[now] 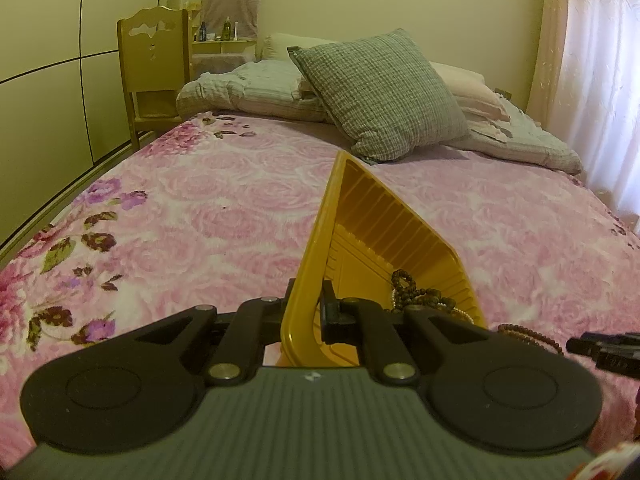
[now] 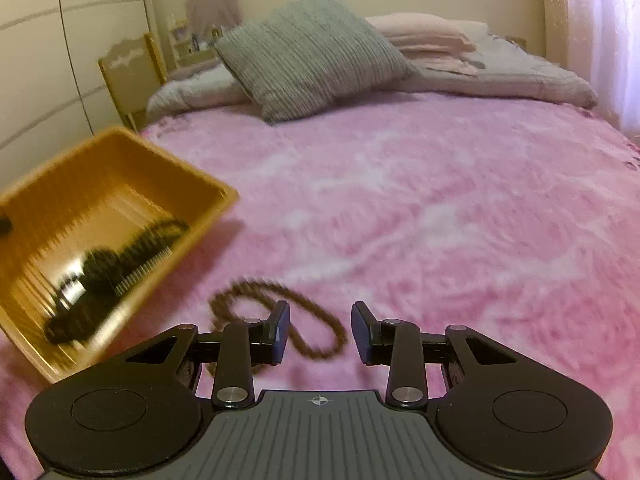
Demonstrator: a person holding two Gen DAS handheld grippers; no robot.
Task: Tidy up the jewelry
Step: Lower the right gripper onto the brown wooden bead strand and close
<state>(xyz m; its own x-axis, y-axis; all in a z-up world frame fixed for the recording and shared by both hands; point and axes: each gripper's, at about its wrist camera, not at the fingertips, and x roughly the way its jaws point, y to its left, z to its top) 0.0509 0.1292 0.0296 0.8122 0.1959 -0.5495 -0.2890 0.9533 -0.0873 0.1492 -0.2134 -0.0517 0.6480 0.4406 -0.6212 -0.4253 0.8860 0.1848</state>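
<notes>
1. Right gripper [image 2: 320, 332] open, low over brown bead necklace [image 2: 280, 320] on pink blanket [image 2: 440, 220].
2. Left gripper [image 1: 306, 312] clamps yellow tray [image 1: 360, 240] rim, tilted; beads [image 1: 416, 294] inside.
3. Advice: close on one strand, lift clear, then drop over tray.

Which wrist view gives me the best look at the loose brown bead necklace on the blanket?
The right wrist view: the brown bead necklace lies looped on the pink blanket just ahead of the open right gripper, though motion-blurred. The left wrist view catches only a short arc beside the yellow tray.
</notes>
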